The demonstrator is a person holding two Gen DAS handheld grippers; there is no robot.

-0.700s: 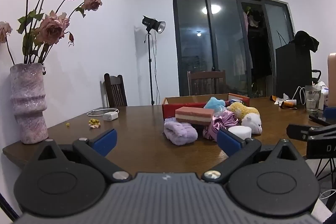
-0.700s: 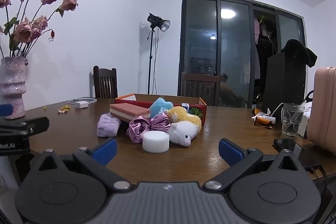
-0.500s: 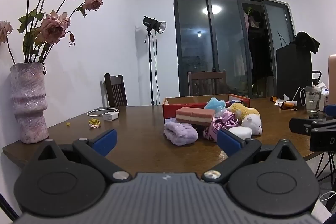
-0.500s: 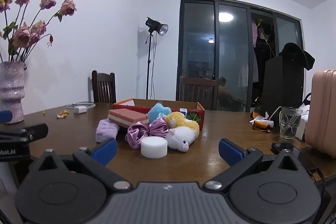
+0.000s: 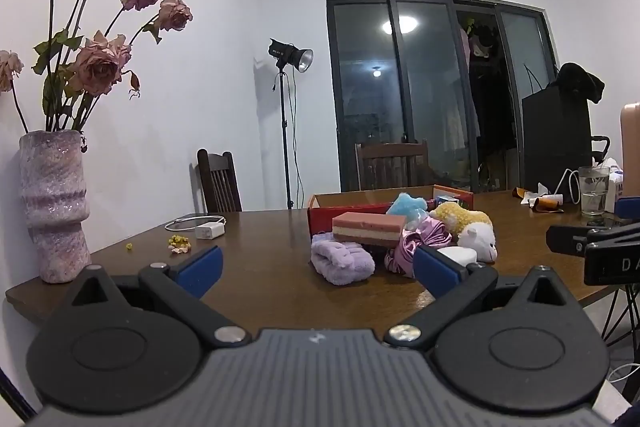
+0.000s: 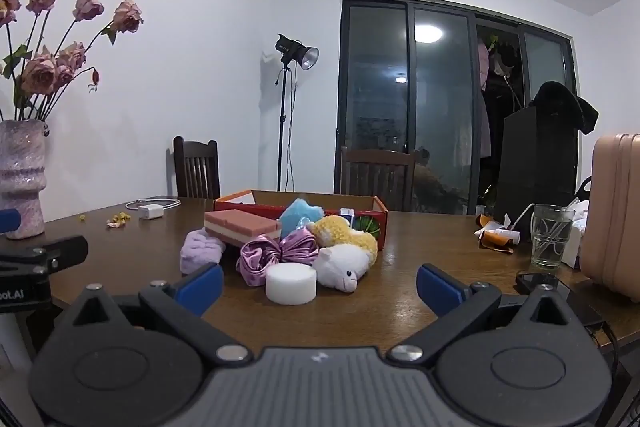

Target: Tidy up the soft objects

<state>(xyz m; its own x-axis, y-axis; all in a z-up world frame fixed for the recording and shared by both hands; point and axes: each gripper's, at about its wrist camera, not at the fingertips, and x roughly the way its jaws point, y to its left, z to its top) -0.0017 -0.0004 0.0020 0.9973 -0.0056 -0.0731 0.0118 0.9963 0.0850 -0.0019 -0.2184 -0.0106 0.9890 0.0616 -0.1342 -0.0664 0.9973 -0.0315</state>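
Both tools are held level at the near edge of the surface (image 6: 420, 267), facing the pile, a stand-off position that keeps every item in view before one is chosen. Left tongs (image 5: 316, 269): jaws spread wide, nothing between them. Right tongs (image 6: 318, 285): jaws spread wide, nothing held.

Location of the soft objects, right wrist view, taking the white foam puck (image 6: 291, 283) as dial centre:
- satin bow scrunchie (image 6: 276, 253), purple, at 11 o'clock, touching or nearly touching the puck
- white plush animal (image 6: 344, 265) at 2 o'clock, just beside it
- yellow plush (image 6: 340, 231) at 1 o'clock, lying behind and against the white plush
- pink layered sponge (image 6: 240, 225) at 10 o'clock, resting across the pile
- lavender fuzzy roll (image 6: 200, 251) at 9 o'clock, partly under the sponge
- blue plush (image 6: 300, 217) at 12 o'clock, leaning against the front wall of the red box (image 6: 376, 223)

The box stands directly behind the pile with its top open; judged the likely destination. All items lie outside it, apart from some small items inside its right end which cannot be identified. Sorting has not begun.

Judgement: the puck is nearest and unobstructed, so it suits the first pick. The sponge bridges other items; lifting it early may shift them.

Keep clear of the drinking glass (image 6: 550, 239) at 3 o'clock and the vase (image 5: 54, 207) at 9 o'clock
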